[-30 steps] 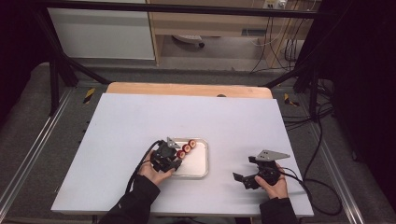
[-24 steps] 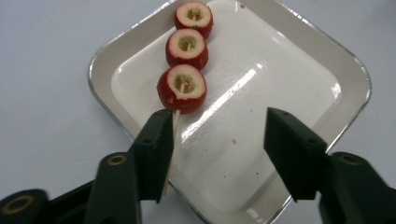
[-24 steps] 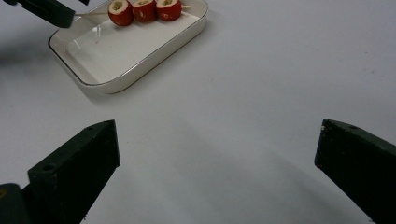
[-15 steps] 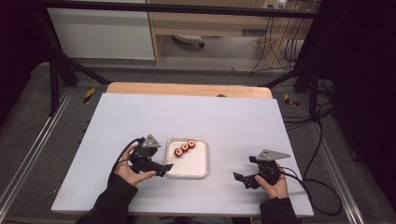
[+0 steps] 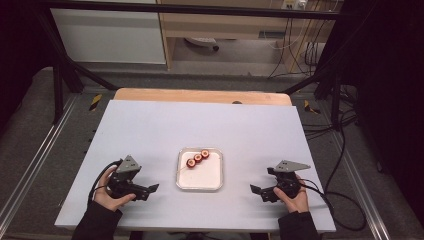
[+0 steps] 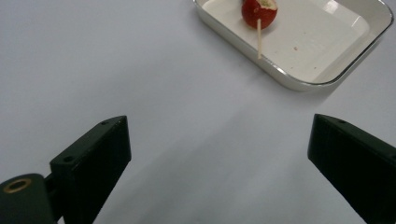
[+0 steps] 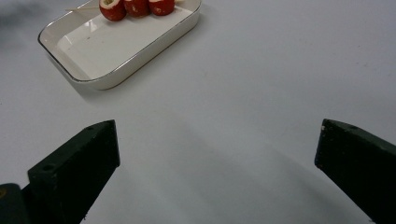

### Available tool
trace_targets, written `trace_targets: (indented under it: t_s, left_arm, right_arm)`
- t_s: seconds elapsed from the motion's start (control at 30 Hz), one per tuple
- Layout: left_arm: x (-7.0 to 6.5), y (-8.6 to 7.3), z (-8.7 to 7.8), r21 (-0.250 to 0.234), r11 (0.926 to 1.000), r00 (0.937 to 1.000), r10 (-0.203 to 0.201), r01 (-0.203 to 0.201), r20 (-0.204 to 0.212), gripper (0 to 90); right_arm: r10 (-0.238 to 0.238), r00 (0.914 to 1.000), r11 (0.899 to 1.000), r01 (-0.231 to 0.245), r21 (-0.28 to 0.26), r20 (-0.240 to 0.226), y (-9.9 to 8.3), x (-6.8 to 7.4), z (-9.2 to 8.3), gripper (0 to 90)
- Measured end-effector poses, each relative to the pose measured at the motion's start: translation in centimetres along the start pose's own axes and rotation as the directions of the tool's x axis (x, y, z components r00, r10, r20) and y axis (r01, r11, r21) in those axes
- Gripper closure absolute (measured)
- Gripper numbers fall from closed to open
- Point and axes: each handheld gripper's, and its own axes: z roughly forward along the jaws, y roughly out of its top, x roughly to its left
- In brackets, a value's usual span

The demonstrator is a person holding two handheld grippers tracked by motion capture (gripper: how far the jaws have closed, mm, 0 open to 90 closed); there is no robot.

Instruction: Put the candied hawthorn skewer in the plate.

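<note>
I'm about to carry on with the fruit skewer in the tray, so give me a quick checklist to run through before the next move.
1. Skewer lying inside the white tray: ok, three red pieces on a wooden stick at the far end of the tray.
2. Left gripper free of the skewer: ok, its jaws have just been opening, nothing between them, and it sits left of the tray.
3. Right gripper empty: ok, jaws wide apart over bare table.
4. Tray flat on the table: ok.
5. Stick end within the tray: cannot tell; in the left gripper view it reaches close to the rim.
</note>
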Motion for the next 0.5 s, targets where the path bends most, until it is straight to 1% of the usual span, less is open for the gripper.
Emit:
trace_targets:
  t_s: [0.13,0.17,0.23,0.3,0.37,0.47,0.5]
  left_arm:
    - [1.2,-1.5,-0.2,-0.022,0.9994,0.9996,-0.027,0.027,-0.004,5.9]
    - [1.4,-1.9,-0.2,-0.025,0.9991,0.9994,-0.033,0.033,-0.001,5.9]
    - [1.8,-2.5,-0.2,-0.023,0.9985,0.9988,-0.049,0.049,-0.01,6.0]
    - [1.9,-2.9,-0.3,-0.023,0.9983,0.9985,-0.053,0.053,-0.012,6.0]
    - [2.1,-3.3,-0.3,-0.038,0.9975,0.9982,-0.06,0.06,0.002,6.3]
    - [2.2,-3.4,-0.4,-0.032,0.9984,0.9987,-0.047,0.047,-0.016,6.3]
    - [2.3,-3.5,-0.4,-0.039,0.9977,0.9984,-0.055,0.054,-0.011,6.4]
  right_arm:
    - [0.006,1.0,1.0,-0.006,0.002,0.002,-0.1,-0.1,0.0,0.5]
    - [0.008,1.0,1.0,-0.008,0.004,0.003,-0.2,-0.1,0.0,0.5]
    - [0.004,1.0,1.0,-0.004,0.01,0.003,-0.2,0.0,0.0,0.5]
    - [0.005,1.0,1.0,-0.005,0.016,0.004,-0.3,0.0,0.1,0.5]
    - [-0.002,1.0,1.0,0.002,0.018,0.006,-0.3,0.0,0.1,0.5]
    - [0.0,1.0,1.0,0.0,0.021,0.006,-0.3,0.1,0.1,0.5]
    - [0.001,1.0,1.0,-0.001,0.018,0.003,-0.4,0.1,0.0,0.5]
